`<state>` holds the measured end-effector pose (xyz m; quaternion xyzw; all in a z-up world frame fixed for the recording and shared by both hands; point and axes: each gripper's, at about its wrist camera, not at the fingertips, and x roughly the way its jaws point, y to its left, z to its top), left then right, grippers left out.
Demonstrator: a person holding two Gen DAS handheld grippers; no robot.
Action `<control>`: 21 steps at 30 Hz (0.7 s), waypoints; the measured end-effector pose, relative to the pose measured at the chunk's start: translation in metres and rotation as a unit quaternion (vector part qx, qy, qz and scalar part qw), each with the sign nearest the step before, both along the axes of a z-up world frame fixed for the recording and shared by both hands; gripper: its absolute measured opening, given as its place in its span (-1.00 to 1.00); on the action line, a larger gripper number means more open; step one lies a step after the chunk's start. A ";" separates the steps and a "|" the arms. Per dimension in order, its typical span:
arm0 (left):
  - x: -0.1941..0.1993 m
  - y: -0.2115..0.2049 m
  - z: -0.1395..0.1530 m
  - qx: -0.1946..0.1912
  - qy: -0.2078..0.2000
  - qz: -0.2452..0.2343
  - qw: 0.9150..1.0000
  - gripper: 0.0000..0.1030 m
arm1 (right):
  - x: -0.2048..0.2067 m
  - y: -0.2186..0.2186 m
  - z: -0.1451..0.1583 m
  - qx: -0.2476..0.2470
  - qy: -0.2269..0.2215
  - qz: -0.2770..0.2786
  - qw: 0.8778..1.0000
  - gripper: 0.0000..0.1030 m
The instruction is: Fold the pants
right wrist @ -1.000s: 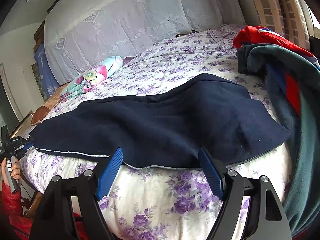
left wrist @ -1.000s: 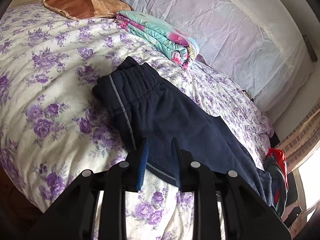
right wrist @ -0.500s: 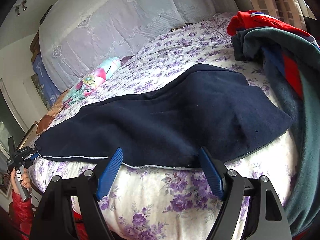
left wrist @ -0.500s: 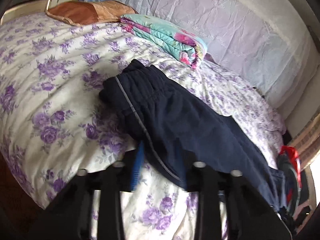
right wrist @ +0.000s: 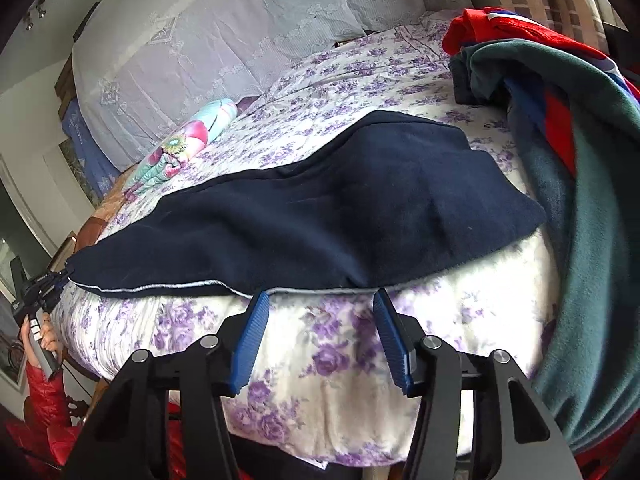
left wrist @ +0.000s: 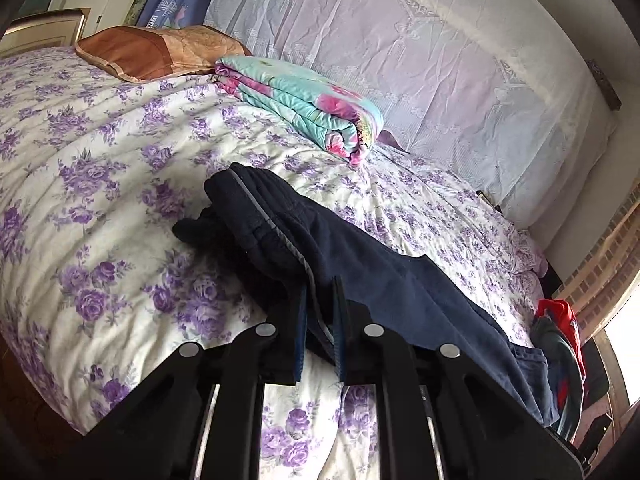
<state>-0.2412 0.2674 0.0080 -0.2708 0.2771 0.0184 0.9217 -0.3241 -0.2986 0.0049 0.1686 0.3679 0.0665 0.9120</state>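
**Grippers meet navy pants on floral bed**

Dark navy pants (right wrist: 304, 216) lie stretched along the near edge of a bed (left wrist: 80, 208) with a purple-flowered cover. The left gripper (left wrist: 320, 300) is clamped on the fabric near the waistband. The right gripper (right wrist: 318, 300) is closing, its blue pads (right wrist: 252, 340) apart at the piped hem, not yet pressing it.

**A flowered bed and its load**

We see a bed (left wrist: 100, 184) covered with a white spread printed in purple roses. On it the navy pants (right wrist: 320, 208) lie stretched along the near edge, piped seam toward us. Near the headboard end rests a brown pillow (left wrist: 152, 54), and just beside it a folded turquoise-and-pink quilt (left wrist: 304, 108). At the far end, we find a heap of green, red and blue clothes (right wrist: 560, 128).
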 end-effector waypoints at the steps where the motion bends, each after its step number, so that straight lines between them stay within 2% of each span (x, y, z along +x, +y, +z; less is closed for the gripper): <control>1: 0.002 -0.001 0.000 0.001 0.002 0.000 1.000 -0.81 | -0.002 -0.002 0.000 -0.003 0.003 -0.005 1.000 0.06; 2: 0.004 -0.002 -0.001 0.002 0.003 0.001 1.000 -0.81 | -0.003 -0.007 -0.003 0.001 0.003 -0.014 1.000 0.04; 4: 0.008 -0.005 -0.003 0.006 0.008 0.003 1.000 -0.81 | 0.001 -0.017 -0.009 0.027 0.003 -0.034 0.999 -0.13; 7: 0.011 -0.008 -0.003 0.014 0.009 0.007 1.000 -0.81 | 0.013 -0.030 -0.019 0.078 -0.006 -0.054 0.995 -0.56; 8: 0.011 -0.008 -0.002 0.013 0.008 0.006 1.000 -0.81 | 0.015 -0.034 -0.022 0.095 -0.009 -0.058 0.994 -0.78; 10: 0.009 -0.006 0.003 0.006 -0.001 0.004 1.000 -0.81 | 0.013 -0.037 -0.023 0.121 -0.019 -0.060 0.991 -0.83; 16: 0.009 -0.010 0.027 0.007 -0.032 -0.012 0.999 -0.82 | 0.004 -0.034 0.012 0.113 -0.067 -0.046 0.990 -0.86; 21: 0.031 -0.009 0.047 0.002 -0.048 -0.019 0.999 -0.82 | 0.031 -0.036 0.047 0.099 -0.093 -0.028 0.990 -0.86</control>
